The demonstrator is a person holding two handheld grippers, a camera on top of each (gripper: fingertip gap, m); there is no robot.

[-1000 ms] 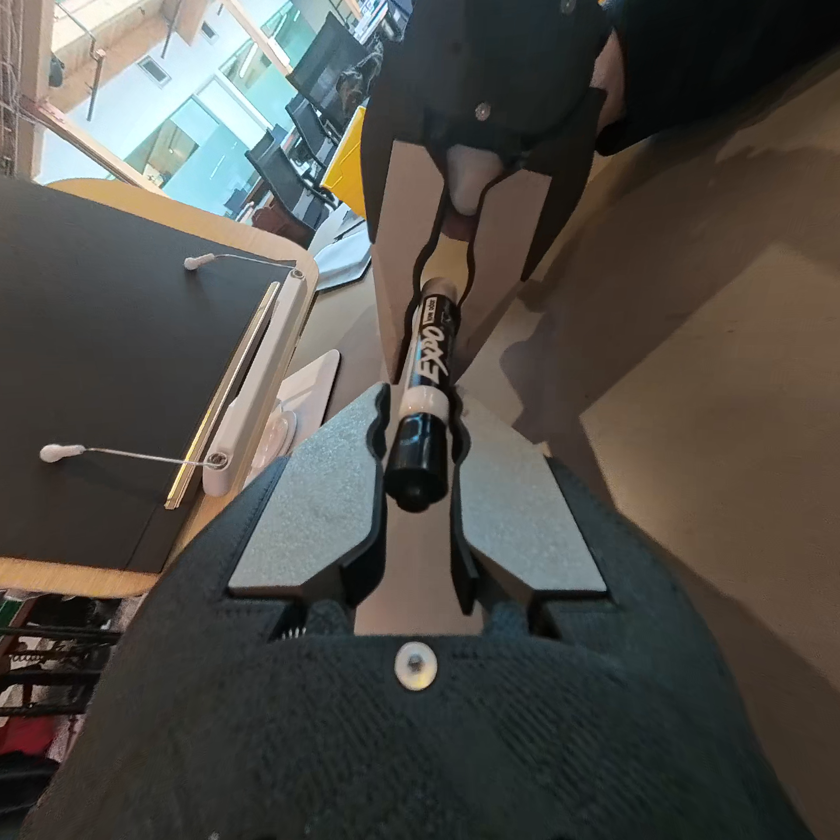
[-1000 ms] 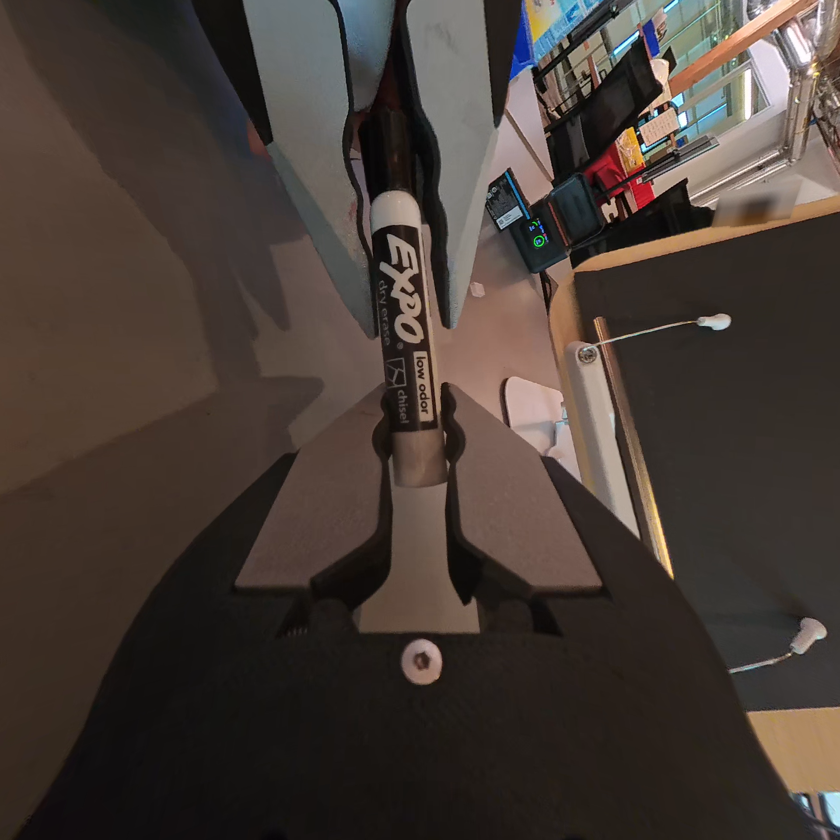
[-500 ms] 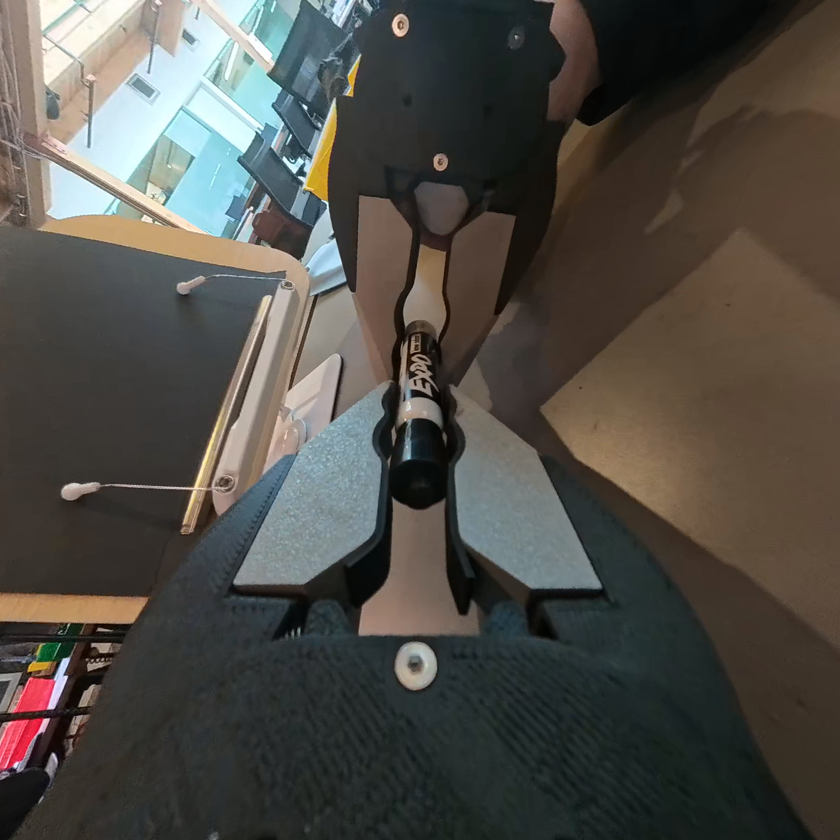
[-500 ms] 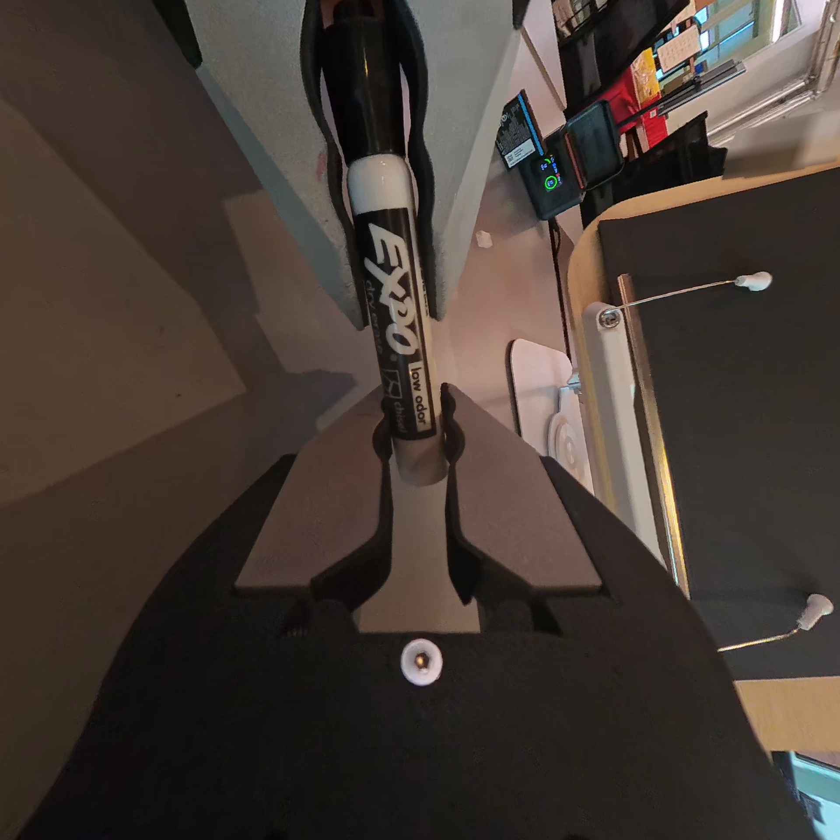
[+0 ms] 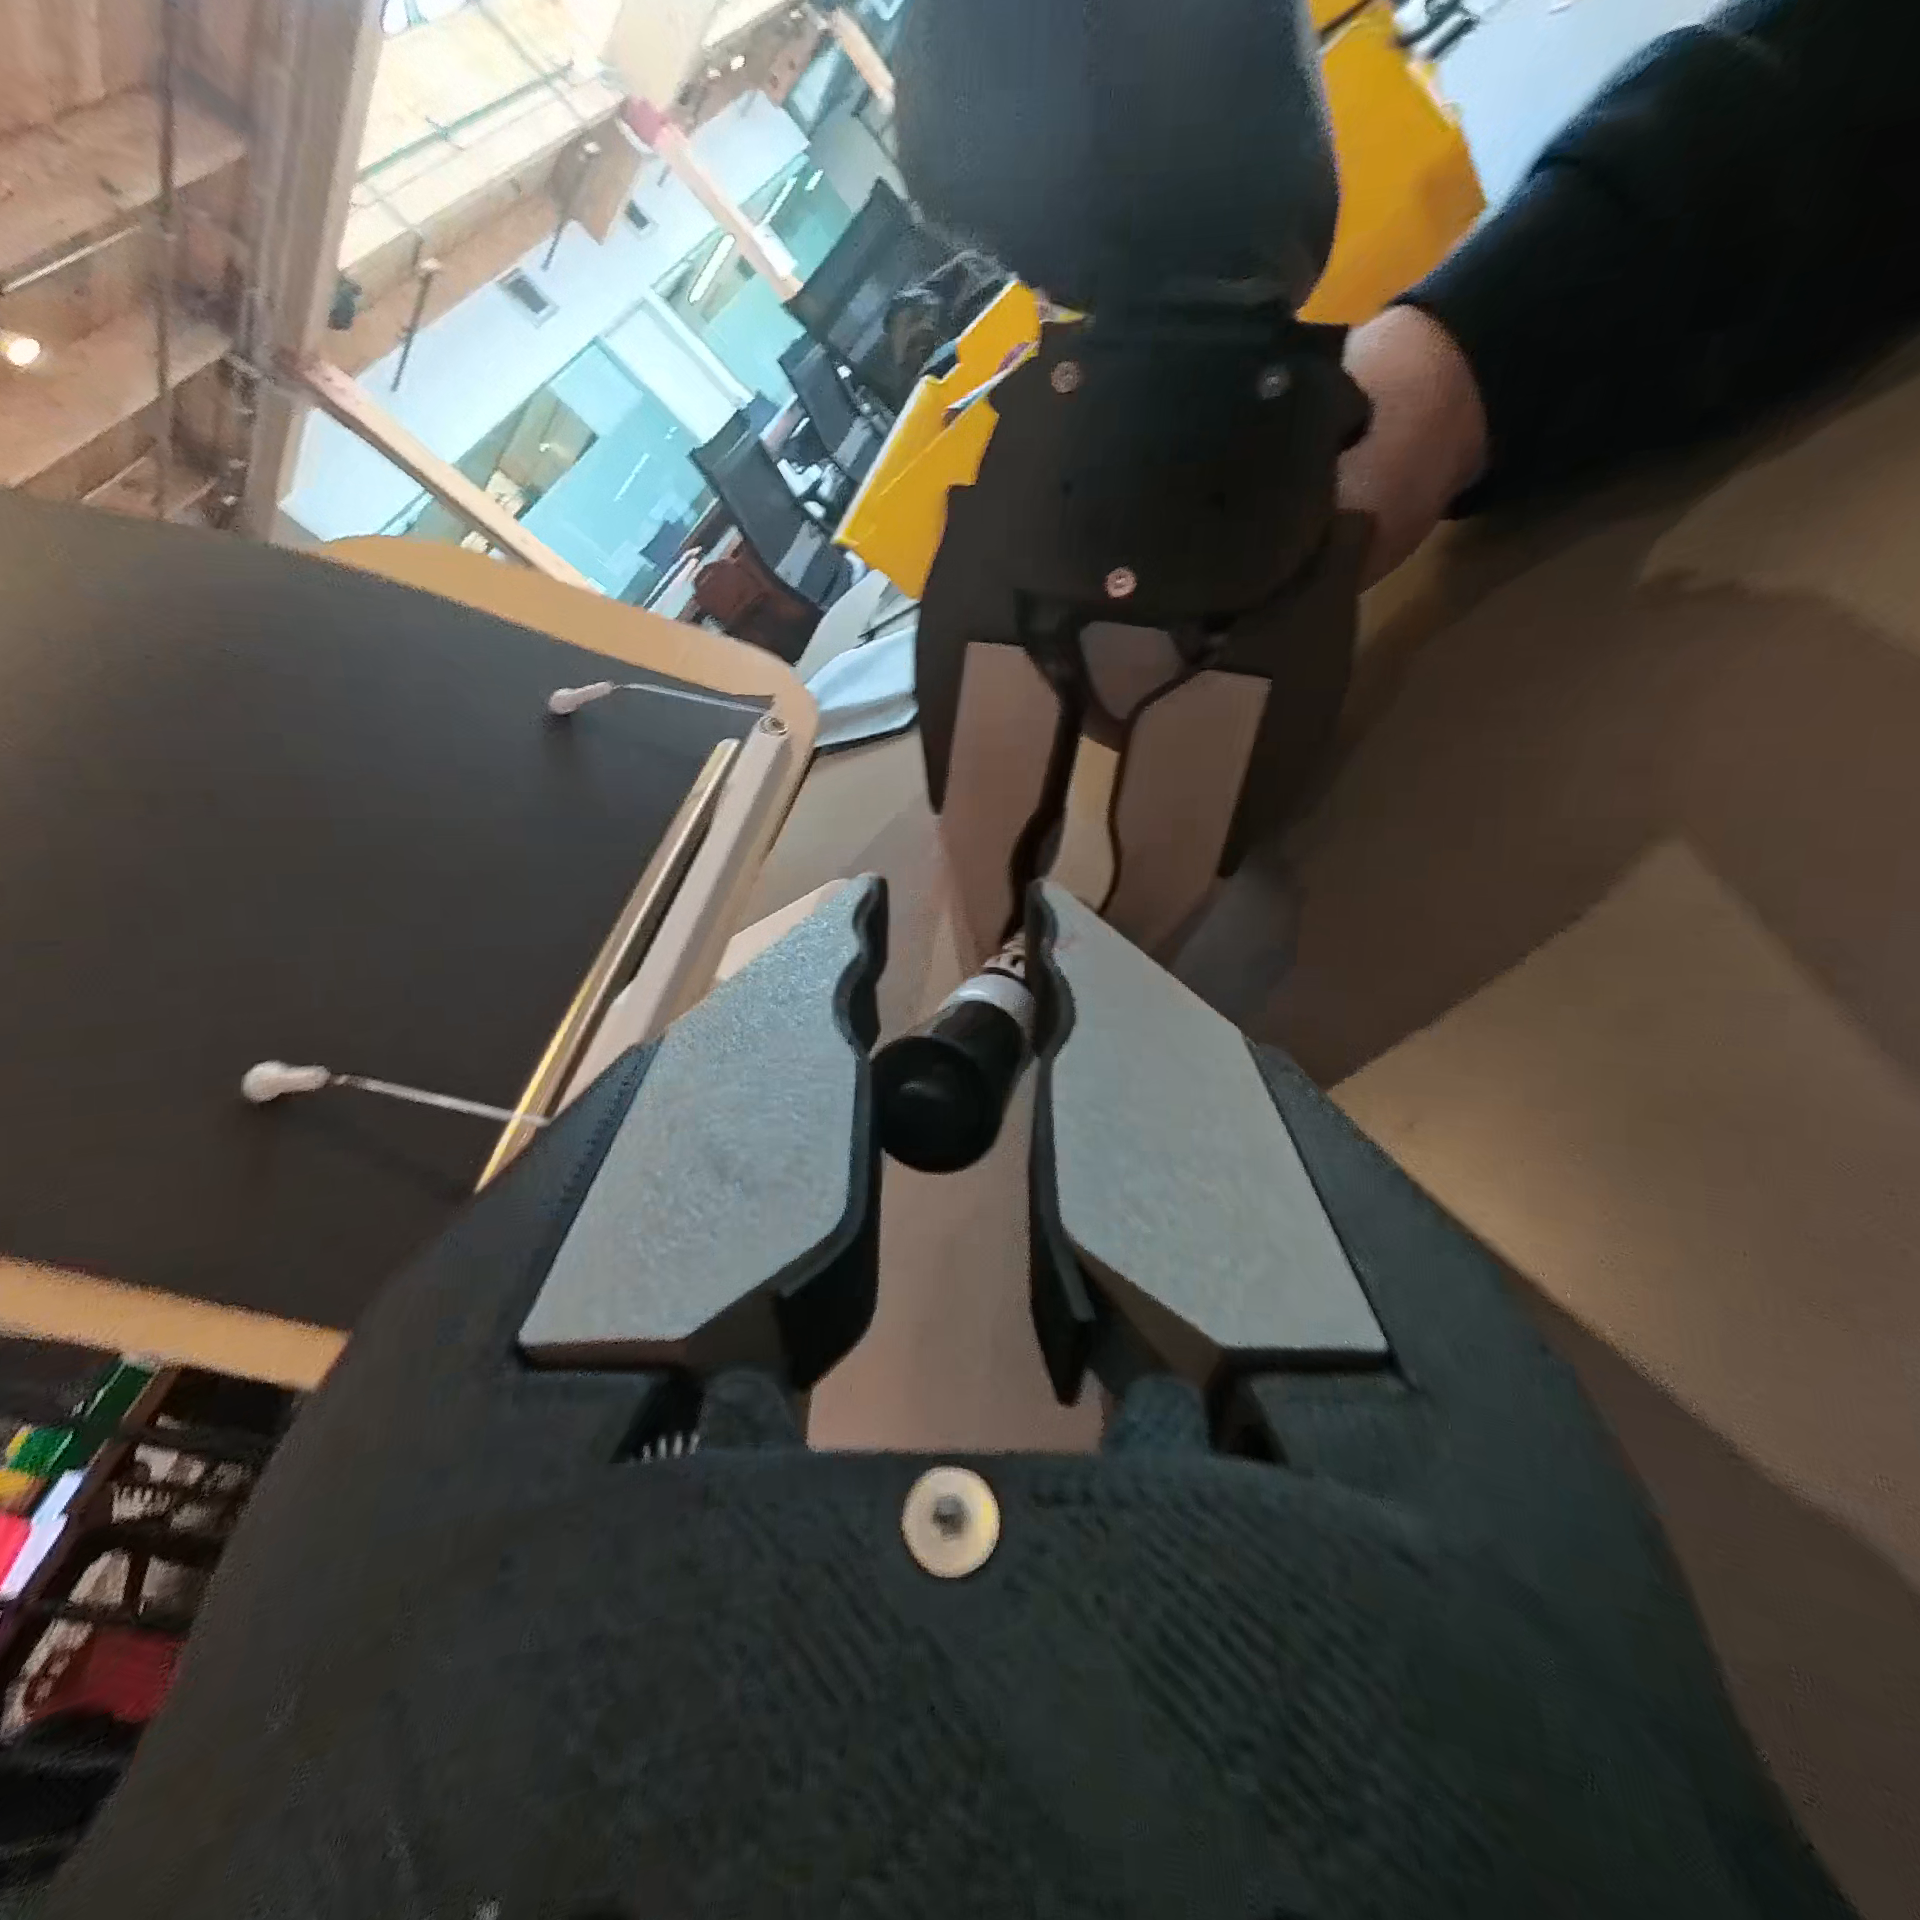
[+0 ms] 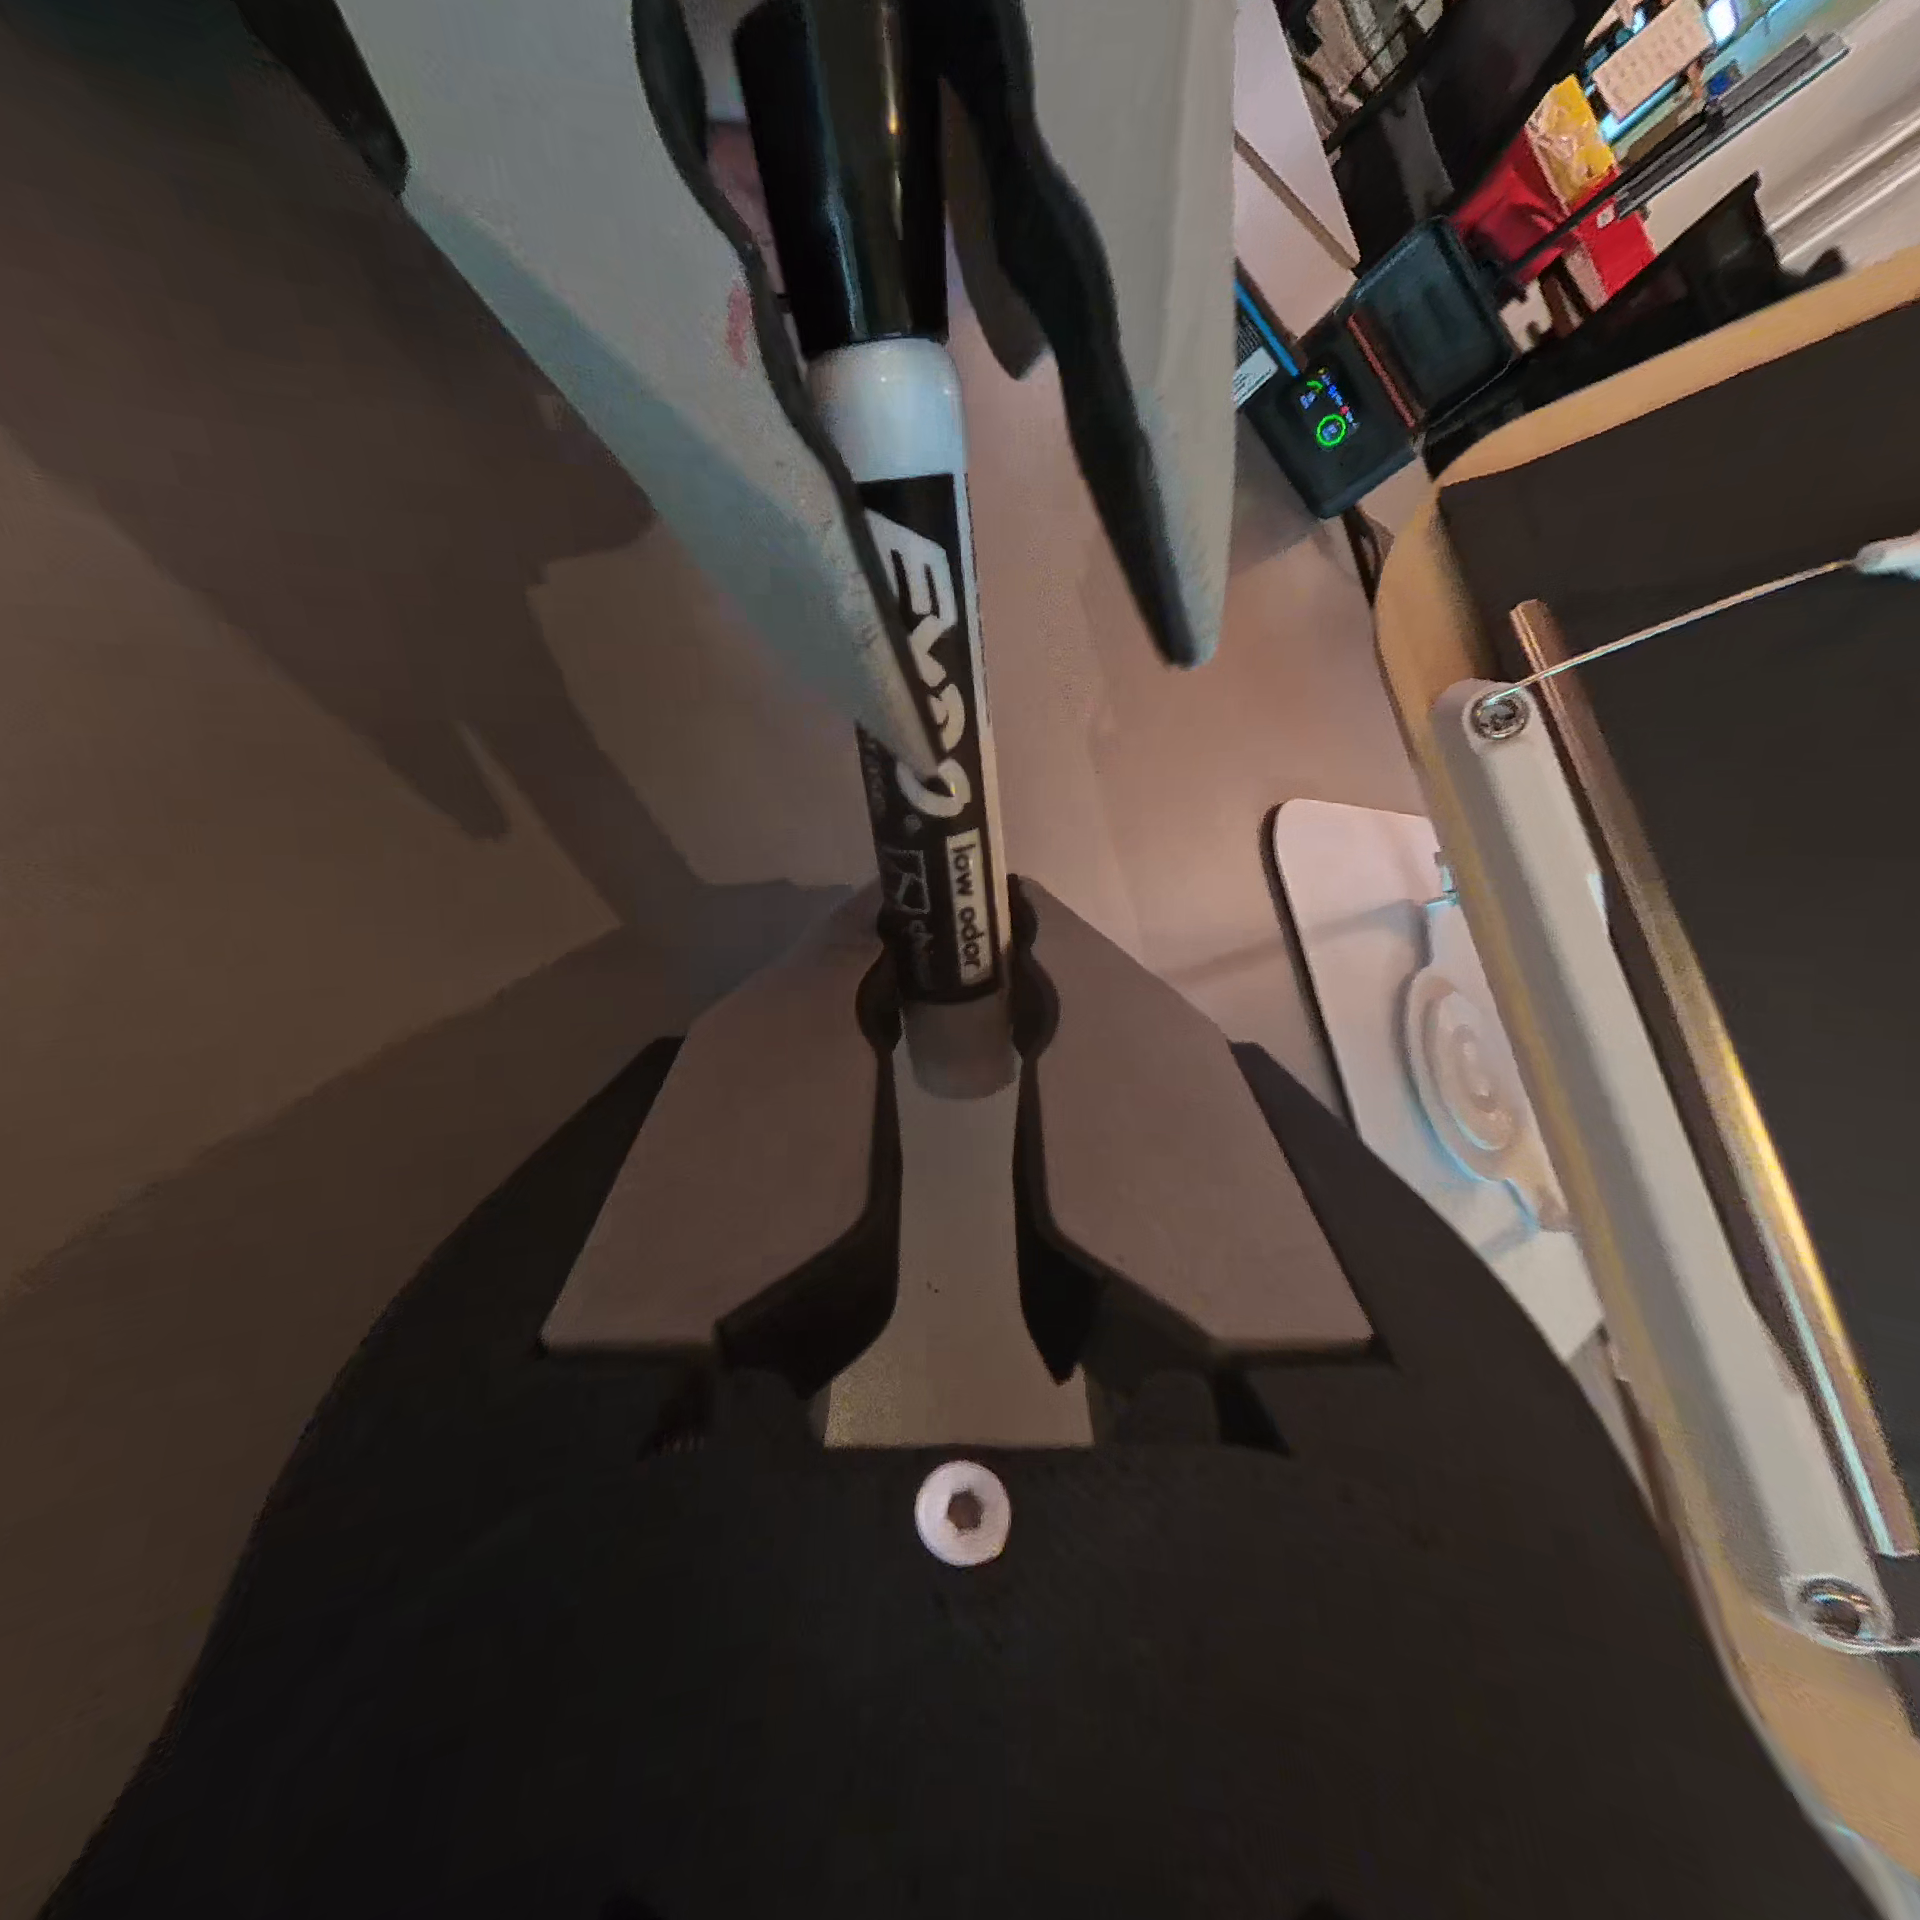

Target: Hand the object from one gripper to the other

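Room: black-topped table [image 5: 260, 831], beige floor [image 5: 1662, 1039].
Marker [image 6: 925, 665]: black-and-white.
Right gripper [image 6: 951, 966]: clamps marker's tail.
Left gripper [image 5: 956, 966]: spread, cap loose between.

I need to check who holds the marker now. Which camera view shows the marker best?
The right wrist view: the marker runs lengthwise, its white end clamped in the right gripper. The left wrist view shows only its black cap end-on, loose between the spread fingers of the left gripper.

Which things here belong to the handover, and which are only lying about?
Job: marker; left gripper, jaws apart; right gripper, shut on the marker's white end.
Lying about: black table mat; white bracket; device with lit screen.
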